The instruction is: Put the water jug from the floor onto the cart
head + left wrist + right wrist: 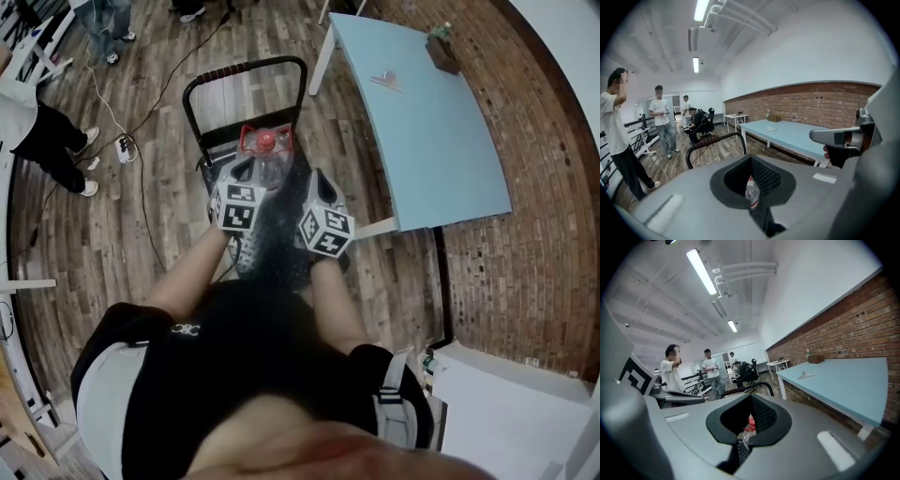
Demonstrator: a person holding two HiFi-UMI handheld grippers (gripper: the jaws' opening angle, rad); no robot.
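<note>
A clear water jug (267, 161) with a red cap hangs between my two grippers, above the cart's dark platform (277, 239). The cart's black loop handle (246, 75) stands at the far end. My left gripper (249, 178) is shut on the jug's left side and my right gripper (298, 183) on its right side. Crinkled clear plastic of the jug (752, 190) shows in the left gripper's (753, 199) jaw gap. The red cap of the jug (750, 420) shows between the right gripper's (744, 437) jaws.
A light blue table (422, 122) stands to the right along the brick wall. A cable and power strip (122, 146) lie on the wood floor at left, near a standing person (42, 141). A white cabinet (506, 403) is at the lower right. More people (663, 119) stand beyond the cart.
</note>
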